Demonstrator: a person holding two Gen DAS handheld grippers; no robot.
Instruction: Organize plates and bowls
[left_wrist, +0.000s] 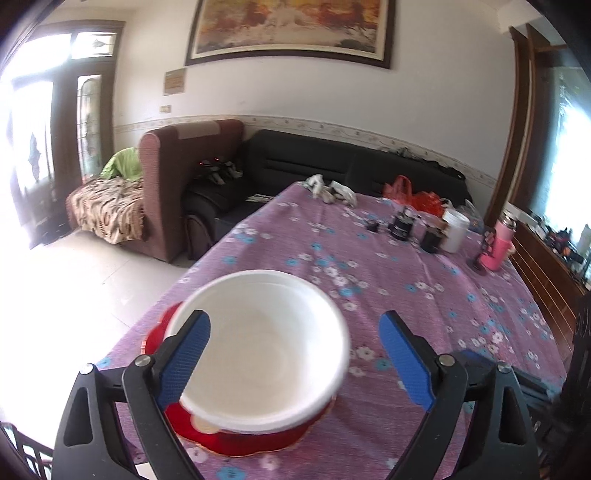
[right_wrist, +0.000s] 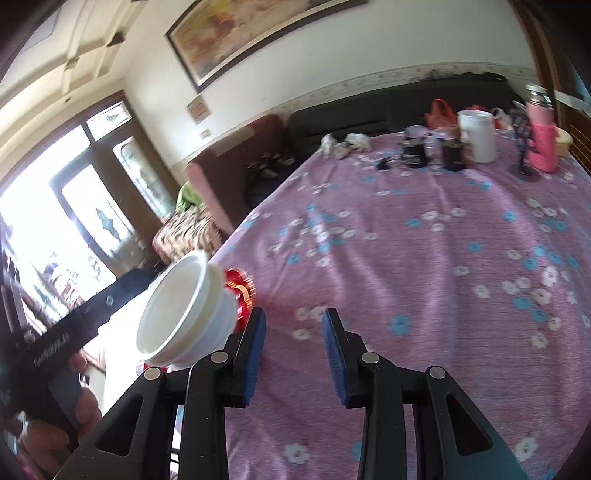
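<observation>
A white bowl (left_wrist: 258, 347) sits on a red plate (left_wrist: 258, 443) at the near left corner of the table. My left gripper (left_wrist: 295, 317) is open wide around it. Its left pad (left_wrist: 188, 354) overlaps the bowl's left rim and its right pad (left_wrist: 402, 358) stands apart from the bowl. In the right wrist view the white bowl (right_wrist: 181, 317) looks like two nested bowls on the red plate (right_wrist: 242, 291). My right gripper (right_wrist: 294, 312) hovers just right of them over the cloth, open a little, with nothing between its pads.
A purple flowered cloth (left_wrist: 406, 295) covers the table. At its far end stand dark jars (right_wrist: 415, 155), a white tub (right_wrist: 478, 136), a pink flask (right_wrist: 541, 144) and a red bag (left_wrist: 399, 188). A hand (right_wrist: 55, 417) holds the left gripper's black body. An armchair (left_wrist: 166, 184) and a sofa lie beyond.
</observation>
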